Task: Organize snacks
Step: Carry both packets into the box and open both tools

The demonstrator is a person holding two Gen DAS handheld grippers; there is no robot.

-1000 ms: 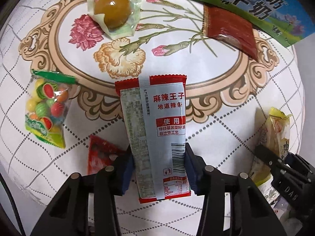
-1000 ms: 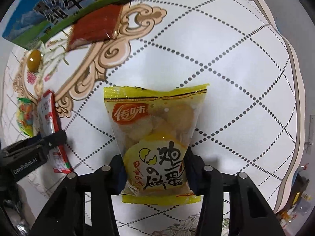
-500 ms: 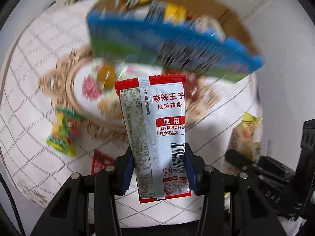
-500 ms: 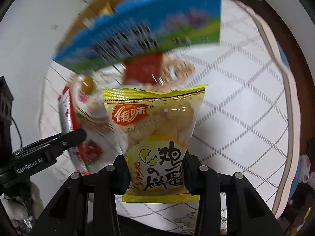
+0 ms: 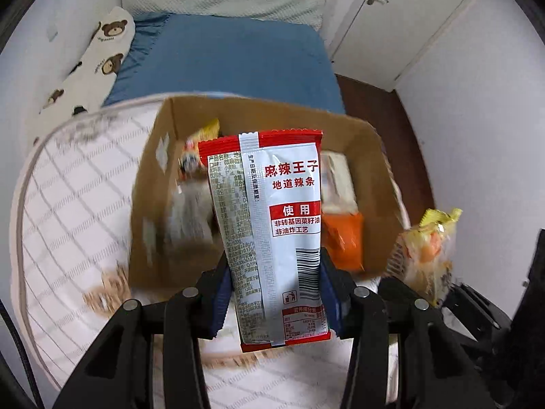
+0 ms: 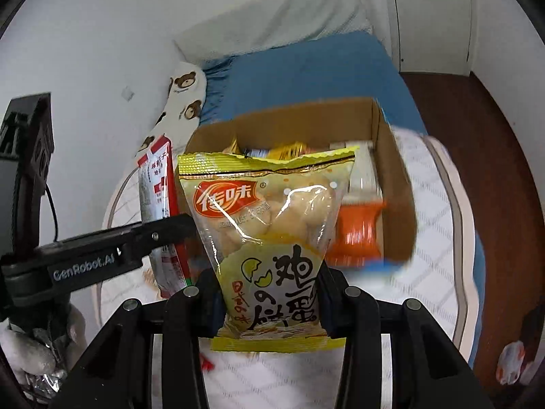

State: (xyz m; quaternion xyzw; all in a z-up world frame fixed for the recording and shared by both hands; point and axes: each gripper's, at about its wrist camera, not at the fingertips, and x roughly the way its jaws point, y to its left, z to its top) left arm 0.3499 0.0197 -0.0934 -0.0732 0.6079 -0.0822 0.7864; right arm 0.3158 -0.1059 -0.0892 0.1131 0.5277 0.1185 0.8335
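Snacks held over the worktop [image 5: 61, 204], one per claw: the left claw [image 5: 276, 293] is clamped on a red-and-white spicy-strip packet [image 5: 272, 238], the right claw [image 6: 269, 296] on a yellow egg-biscuit bag [image 6: 269, 225], both poised at the near wall of an open cardboard box [image 5: 150, 184] at the worktop's far edge. Judged mid-delivery; next, each packet must clear that wall before the jaws part above the orange packet [image 6: 357, 235] already inside.
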